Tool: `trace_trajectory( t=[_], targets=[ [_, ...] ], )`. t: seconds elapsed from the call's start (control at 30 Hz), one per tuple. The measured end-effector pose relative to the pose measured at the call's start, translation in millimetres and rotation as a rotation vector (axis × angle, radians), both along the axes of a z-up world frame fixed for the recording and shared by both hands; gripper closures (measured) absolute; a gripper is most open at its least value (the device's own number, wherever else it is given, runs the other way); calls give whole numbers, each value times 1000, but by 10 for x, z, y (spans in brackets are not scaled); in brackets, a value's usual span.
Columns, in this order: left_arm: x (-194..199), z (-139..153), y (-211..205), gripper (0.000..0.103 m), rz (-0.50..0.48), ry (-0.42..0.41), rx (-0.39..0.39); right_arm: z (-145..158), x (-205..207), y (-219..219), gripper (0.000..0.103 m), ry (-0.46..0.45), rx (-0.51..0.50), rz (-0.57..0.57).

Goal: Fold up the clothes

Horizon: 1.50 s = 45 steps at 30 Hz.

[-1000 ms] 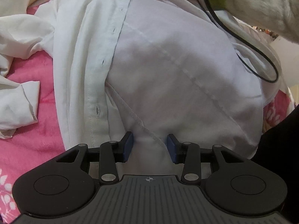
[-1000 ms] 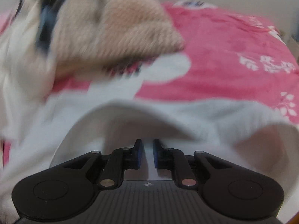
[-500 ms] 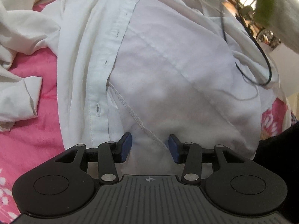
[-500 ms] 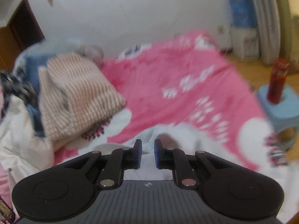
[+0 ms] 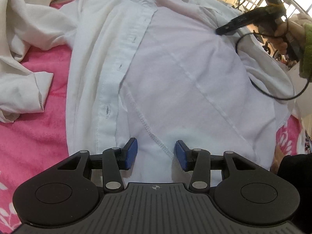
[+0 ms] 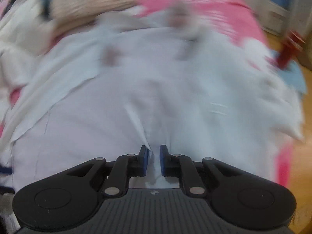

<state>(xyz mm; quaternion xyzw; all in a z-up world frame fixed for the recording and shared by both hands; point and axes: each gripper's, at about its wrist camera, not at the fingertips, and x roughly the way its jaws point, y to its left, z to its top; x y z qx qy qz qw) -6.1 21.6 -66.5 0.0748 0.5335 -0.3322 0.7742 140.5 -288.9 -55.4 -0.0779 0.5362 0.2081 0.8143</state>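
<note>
Over the white shirt [image 5: 195,68], left tongs [image 5: 156,154] gape downward; right tongs [image 6: 154,159] pinch its fabric.

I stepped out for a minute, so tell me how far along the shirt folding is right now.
Early. Done: the white button-up shirt lies spread on the pink blanket, one side already folded across. In hand: the right gripper pinches a fold of it, jaws just closing further; the left gripper straddles the hem, jaws apart. Left: the remaining folds, plus the crumpled white garment beside it.
</note>
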Motion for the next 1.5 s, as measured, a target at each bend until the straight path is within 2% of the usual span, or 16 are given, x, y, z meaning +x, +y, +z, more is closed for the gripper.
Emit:
trace_trajectory(
  t=[0.03, 0.1, 0.2, 0.27, 0.33, 0.47, 0.57, 0.63, 0.7, 0.77, 0.9, 0.97, 1.13, 1.23, 1.37, 1.5],
  targets=[
    [2, 3, 9, 60, 8, 2, -4, 27, 51, -159, 99, -11, -13, -56],
    [7, 2, 23, 60, 19, 5, -11, 139, 82, -369, 99, -51, -76, -120],
    [22, -18, 64, 60, 35, 14, -31, 465, -75, -480, 98, -169, -169, -112],
    [38, -20, 82, 60, 52, 21, -47, 818, -372, -451, 95, -320, -192, -52],
    [16, 25, 131, 60, 72, 20, -63, 1167, -691, -416, 89, -480, -184, 8],
    [-118, 191, 285, 59, 87, 9, -118, 1711, -1253, -352, 65, -740, -99, 27],
    [-269, 376, 501, 59, 78, -1, -151, 1988, -1574, -309, 56, -896, -20, 27],
    [-358, 494, 682, 59, 77, -19, -127, 2098, -1691, -339, 52, -938, 68, 25],
    [-449, 602, 874, 59, 83, -45, -82, 2156, -1688, -378, 43, -922, 234, 26],
    [-535, 683, 1068, 59, 97, -59, -43, 2142, -1599, -465, 34, -827, 470, 18],
    [-691, 742, 1342, 59, 165, -69, -5, 2070, -1391, -605, 31, -604, 913, -1],
    [-724, 714, 1389, 59, 215, -58, -27, 1928, -1236, -559, 31, -476, 1036, 4],
    [-749, 612, 1231, 59, 232, -43, -81, 1718, -1044, -269, 31, -249, 1068, 151],
    [-796, 540, 1127, 59, 206, -35, -90, 1704, -1109, -118, 31, -152, 984, 269],
    [-800, 429, 1048, 59, 208, -4, -101, 1649, -1327, -78, 30, -221, 855, 233],
    [-808, 401, 1025, 59, 222, 4, -104, 1563, -1459, -137, 26, -318, 812, 181]
  ],
)
